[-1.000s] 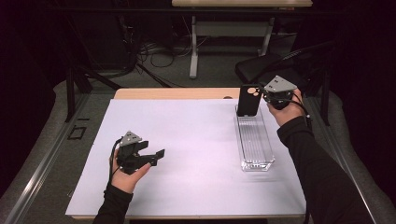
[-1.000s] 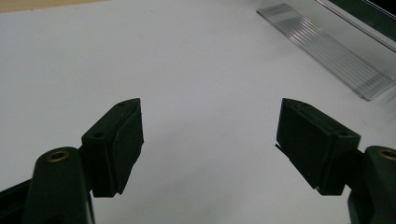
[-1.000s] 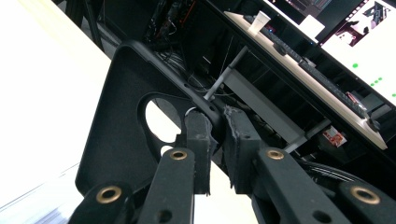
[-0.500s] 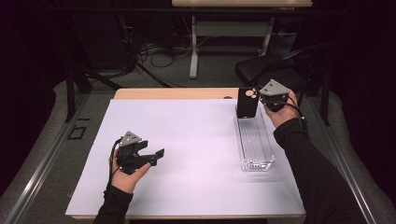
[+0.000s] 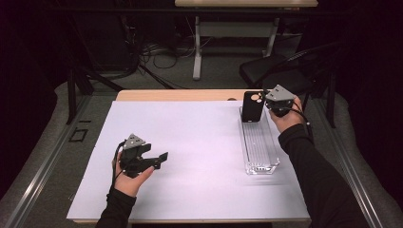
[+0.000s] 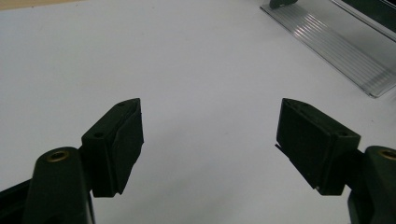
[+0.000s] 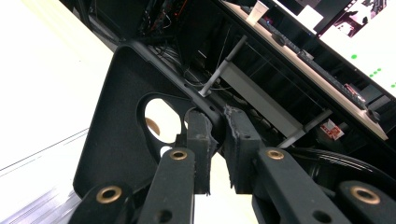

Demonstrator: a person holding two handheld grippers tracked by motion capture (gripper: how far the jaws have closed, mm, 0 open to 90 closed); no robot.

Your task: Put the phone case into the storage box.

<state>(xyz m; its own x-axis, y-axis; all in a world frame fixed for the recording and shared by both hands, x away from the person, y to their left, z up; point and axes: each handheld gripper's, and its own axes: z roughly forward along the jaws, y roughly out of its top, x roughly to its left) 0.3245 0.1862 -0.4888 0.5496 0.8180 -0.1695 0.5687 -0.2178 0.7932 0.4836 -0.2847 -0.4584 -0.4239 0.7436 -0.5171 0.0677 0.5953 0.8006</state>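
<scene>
One black phone case stands upright at the far end of the single clear plastic tray, its edge pinched between the right gripper jaws. The left gripper, jaws wide apart, hovers over the white table, holding nothing.

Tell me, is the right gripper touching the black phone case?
Touching. In the right gripper view, the right gripper has its jaws pinched on the edge of the phone case, beside its camera cutout.

High view overlooks table; gripper views close.
</scene>
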